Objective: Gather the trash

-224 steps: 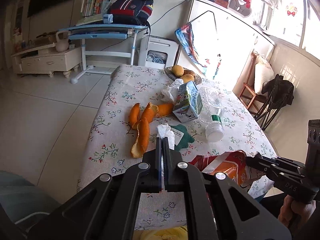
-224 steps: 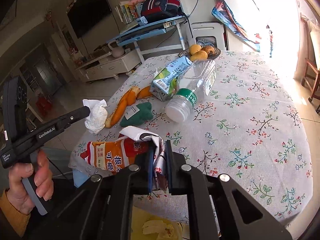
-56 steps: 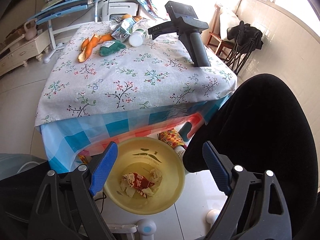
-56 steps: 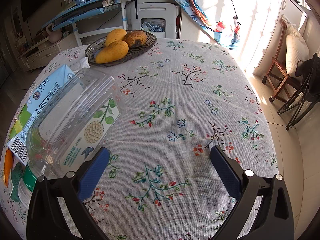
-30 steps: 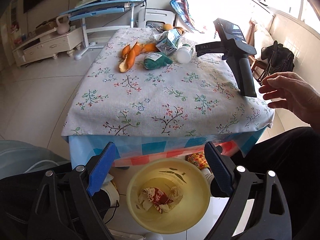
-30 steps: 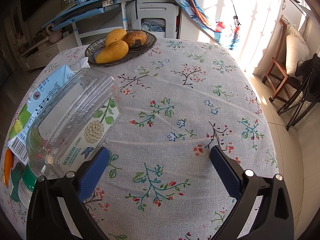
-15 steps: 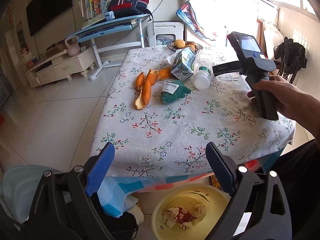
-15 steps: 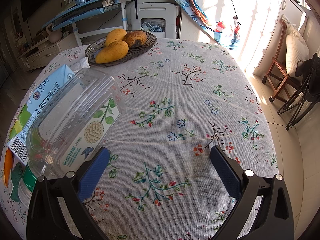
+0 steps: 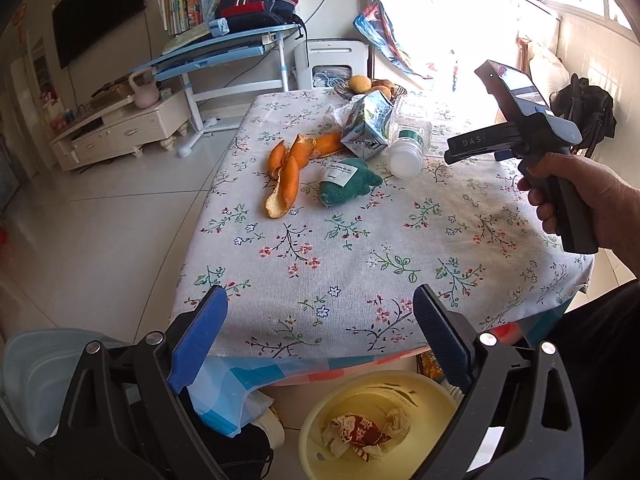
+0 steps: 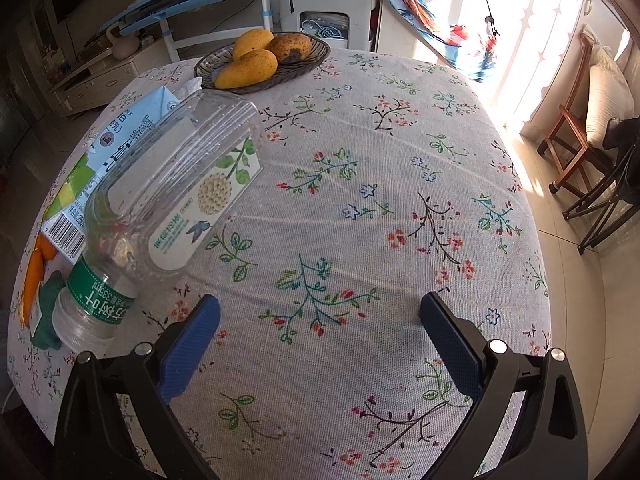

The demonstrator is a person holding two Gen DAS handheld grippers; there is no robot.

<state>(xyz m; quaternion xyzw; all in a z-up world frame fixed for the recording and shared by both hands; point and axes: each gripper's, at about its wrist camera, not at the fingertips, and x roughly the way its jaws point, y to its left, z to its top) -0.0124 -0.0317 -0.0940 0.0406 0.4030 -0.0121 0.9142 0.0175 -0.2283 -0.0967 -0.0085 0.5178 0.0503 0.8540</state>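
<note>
My left gripper [image 9: 320, 332] is open and empty, above the near edge of the floral-cloth table [image 9: 360, 248]. Below it a yellow basin [image 9: 360, 396] on the floor holds a crumpled snack wrapper [image 9: 356, 438] and tissue. On the table lie orange peels [image 9: 286, 172], a green cloth with a label [image 9: 346, 182], a milk carton [image 9: 368, 124] and a clear plastic bottle [image 9: 408, 136]. My right gripper [image 10: 320, 332] is open and empty over the table, just right of the bottle [image 10: 168, 200] and carton [image 10: 116, 156]; a hand holds it in the left wrist view [image 9: 520, 132].
A basket of mangoes [image 10: 264, 60] stands at the table's far end. A blue desk [image 9: 224, 52] and white cabinet [image 9: 120, 132] stand beyond. A wooden chair [image 10: 580, 120] is at the right. A pale blue bin [image 9: 36, 376] is at my left.
My left gripper has risen from over the basin and tilted up toward the table. The right gripper has stayed still, and a hand has taken hold of its handle.
</note>
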